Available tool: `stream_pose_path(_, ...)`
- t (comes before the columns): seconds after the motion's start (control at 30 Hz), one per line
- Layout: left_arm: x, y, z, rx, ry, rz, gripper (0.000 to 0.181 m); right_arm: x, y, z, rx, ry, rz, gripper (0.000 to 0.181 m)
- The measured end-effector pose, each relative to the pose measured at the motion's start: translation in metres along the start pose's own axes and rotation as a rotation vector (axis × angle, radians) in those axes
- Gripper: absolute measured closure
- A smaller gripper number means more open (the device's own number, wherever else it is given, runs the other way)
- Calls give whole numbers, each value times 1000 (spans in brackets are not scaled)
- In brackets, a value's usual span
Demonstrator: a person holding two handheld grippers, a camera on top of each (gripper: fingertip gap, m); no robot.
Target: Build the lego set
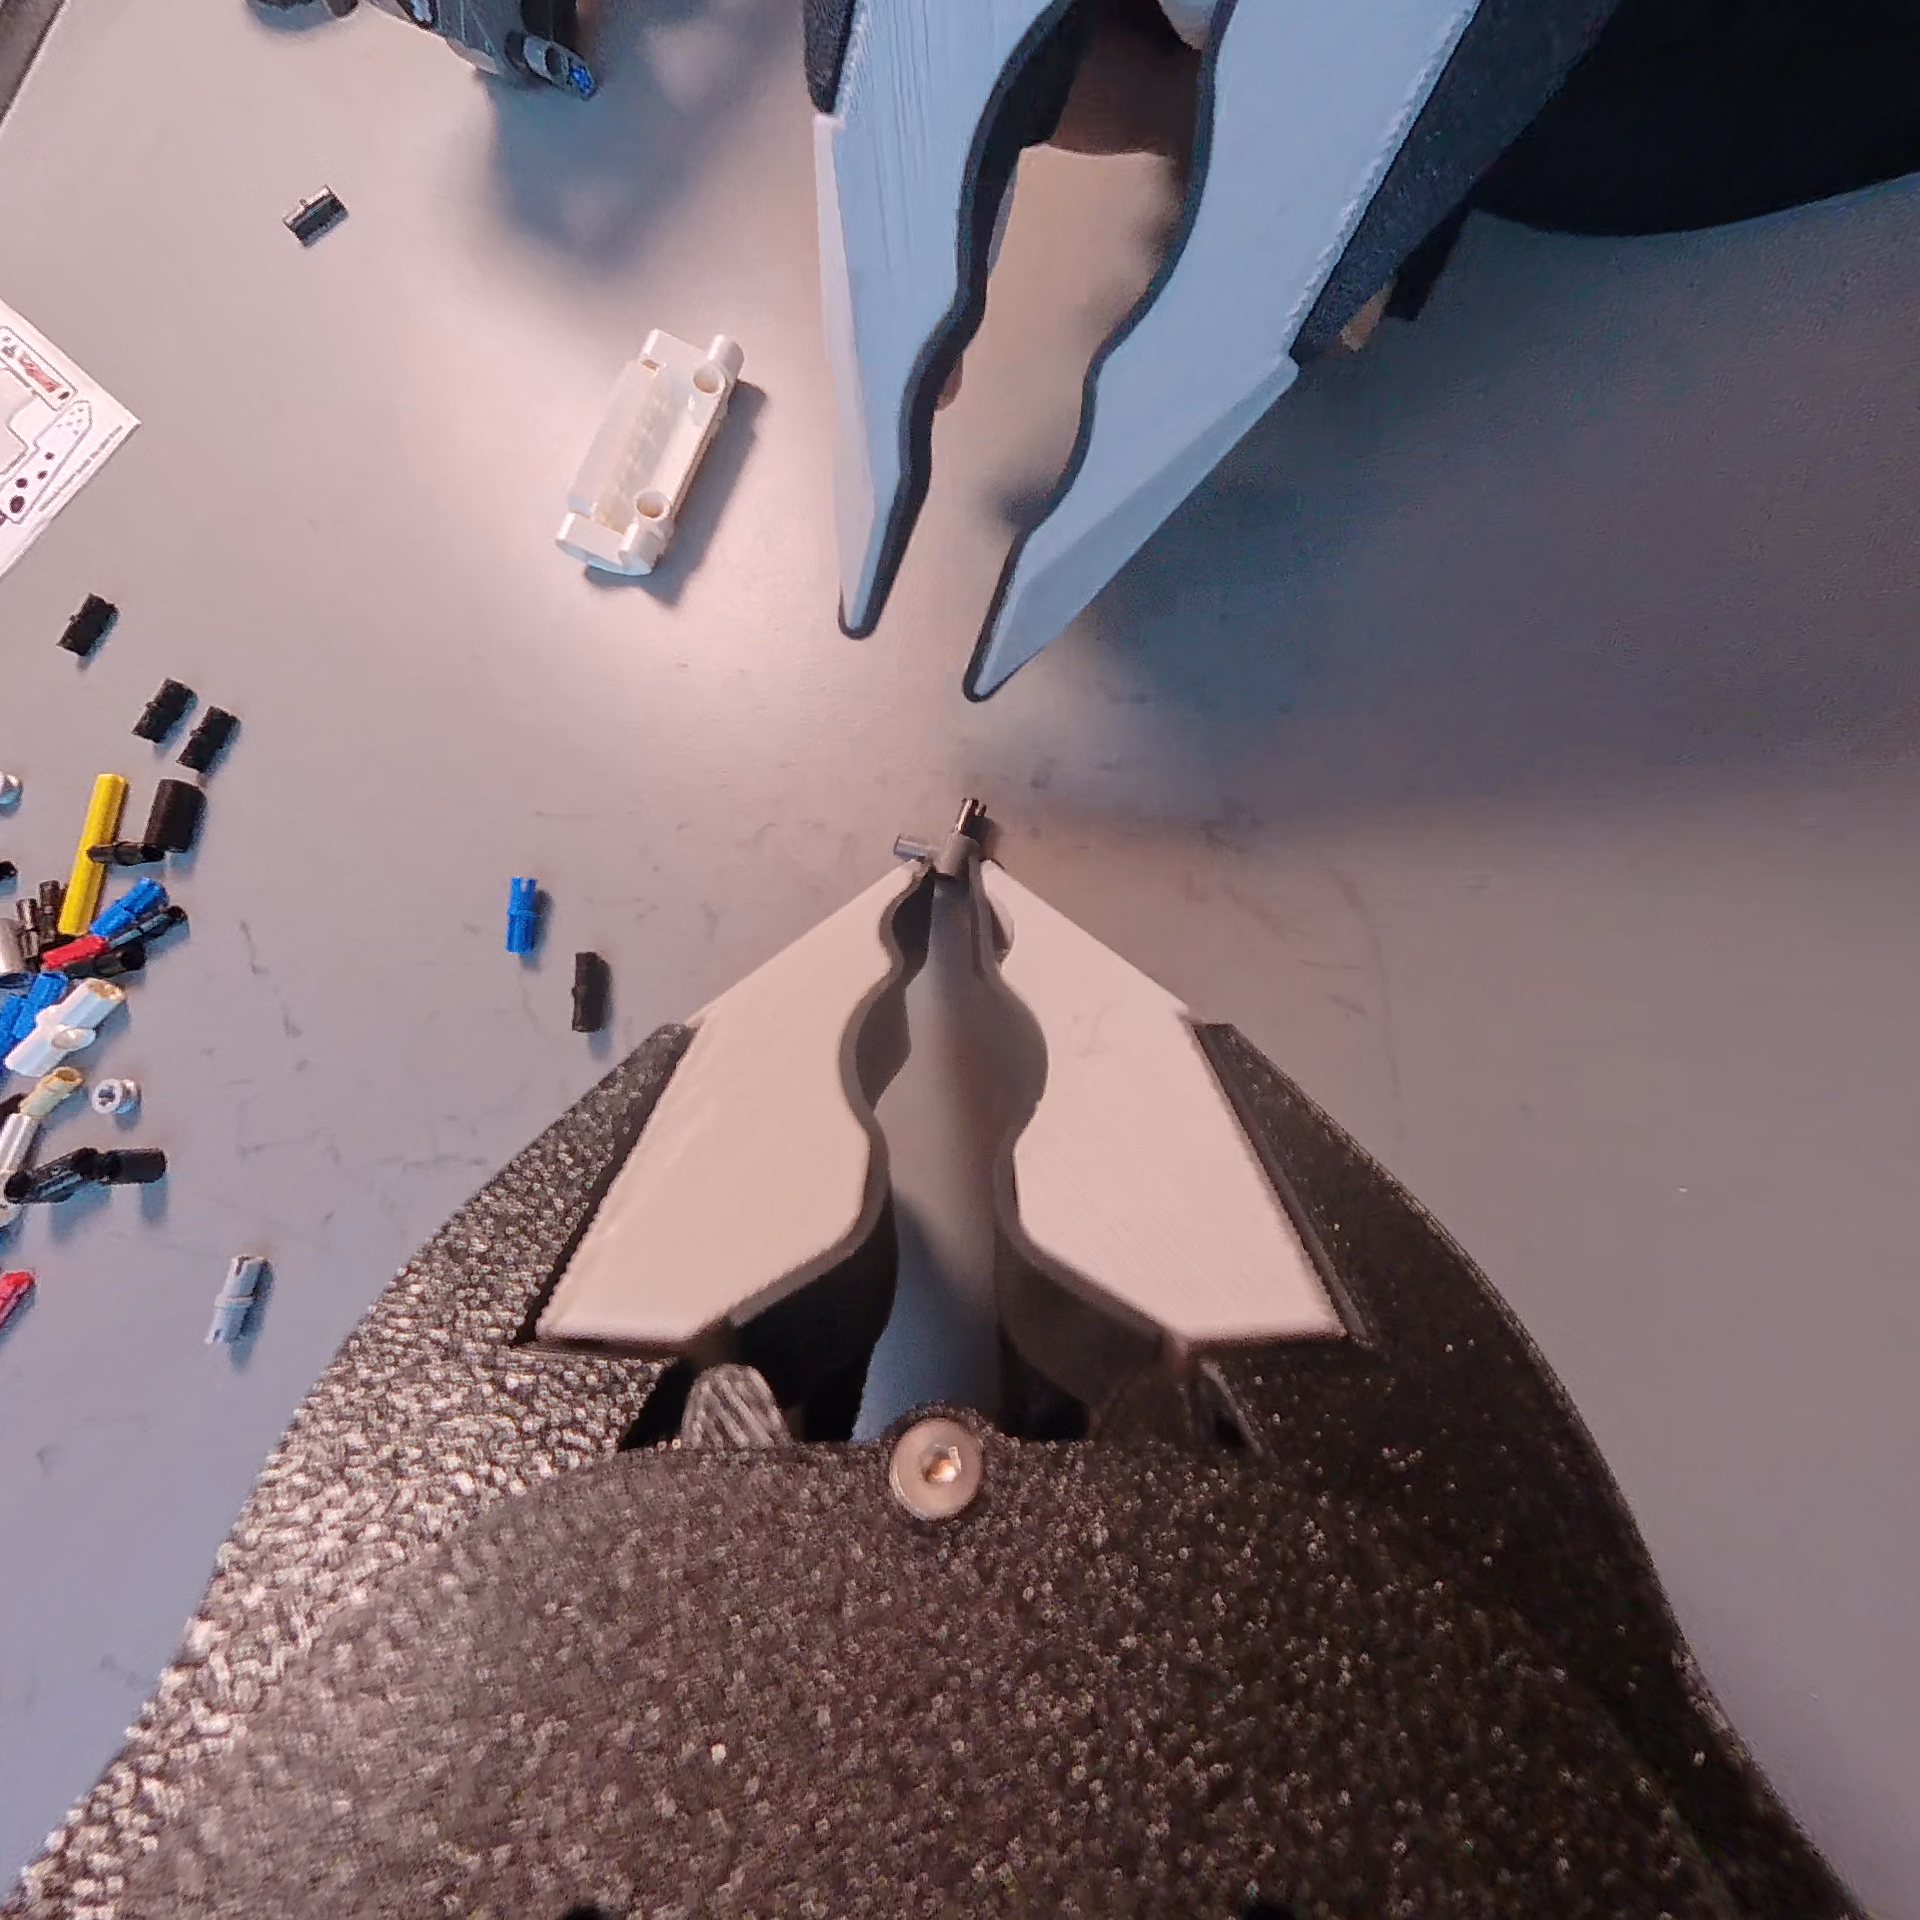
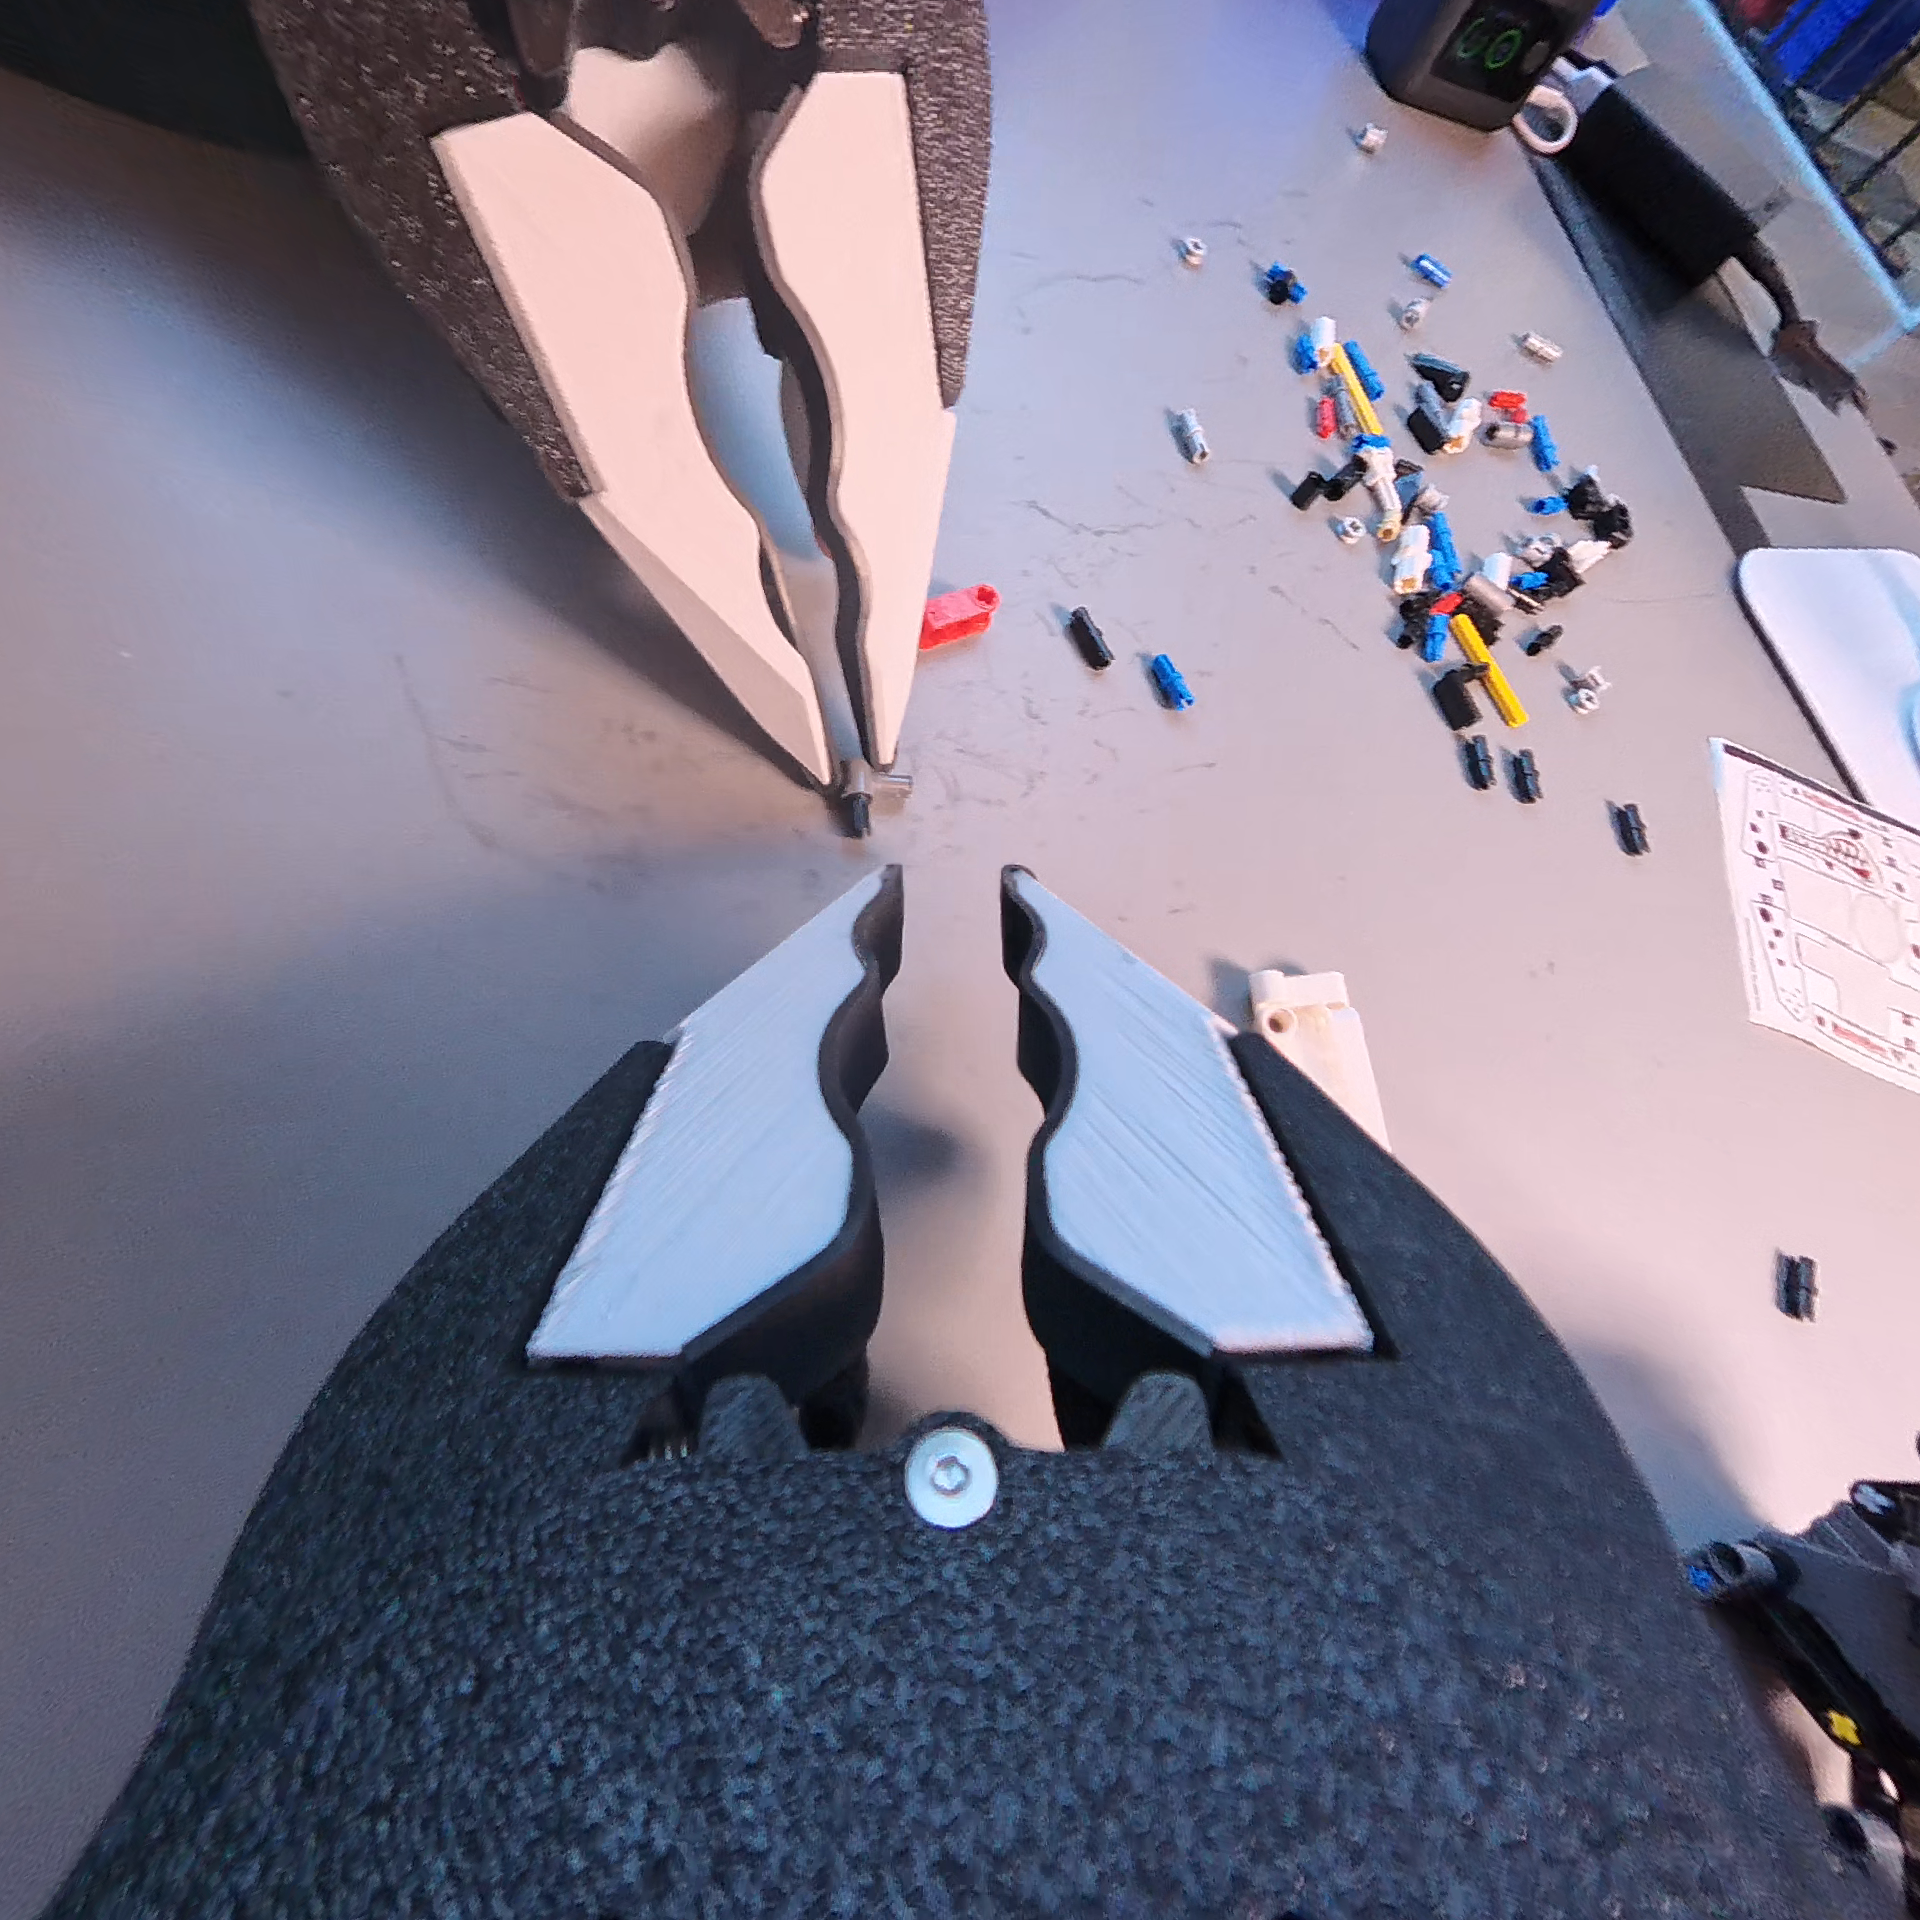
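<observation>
A grey table (image 1: 1558, 727), scuffed in places, is filling both views. At its middle the left gripper (image 1: 951, 883) is pinching a small grey connector (image 1: 951, 847) at its very tips, jaws clenched on it. A black pin (image 1: 971, 812) is sticking out of the connector, pointing away from the left gripper and straight toward the right gripper (image 2: 951, 883). A short grey stub is jutting off sideways, crosswise to the pin.

The right gripper is facing it tip to tip, jaws parted and holding nothing, with its tips just short of the pin. In the right wrist view the pin (image 2: 854, 816) is lying a little left of the gap's centreline, beside the left-hand fingertip (image 2: 883, 888) as seen there. The pin's long axis is running nearly in line with the right gripper's fingers, so a grasp would likely call for a slight shift sideways before closing.

Further out, a white beam (image 1: 655, 457) is lying flat beside the right gripper. A pile of loose parts (image 2: 1455, 499), blue, black, yellow and red, is spread on the left gripper's side, with a sticker sheet (image 2: 1829, 914) past it. A dark part-built model (image 2: 1829, 1621) is sitting at the table edge.
</observation>
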State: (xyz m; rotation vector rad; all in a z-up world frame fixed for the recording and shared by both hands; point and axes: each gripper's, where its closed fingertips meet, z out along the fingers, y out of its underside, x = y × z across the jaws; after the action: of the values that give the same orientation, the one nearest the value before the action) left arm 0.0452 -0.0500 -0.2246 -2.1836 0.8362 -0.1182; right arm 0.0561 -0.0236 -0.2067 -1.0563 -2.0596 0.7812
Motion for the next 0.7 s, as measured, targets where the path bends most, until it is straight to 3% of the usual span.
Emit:
stream_pose_path(0.3, -19, -4, -15, 46, -37, -36, 175, 17, -2, -4, 39, 65, 45, 163)
stream_pose_path(0.5, -56, -25, -50, 262, -121, -103, 175, 27, -12, -9, 112, 85, 127, 163)
stream_pose_path(0.63, -57, -40, -63, 407, -82, -106, 174, 32, -39, -5, 200, 104, 157, 156)
stream_pose_path(0.7, -57, -45, -68, 458, -74, -97, 174, 25, -59, 0, 258, 34, 194, 149)
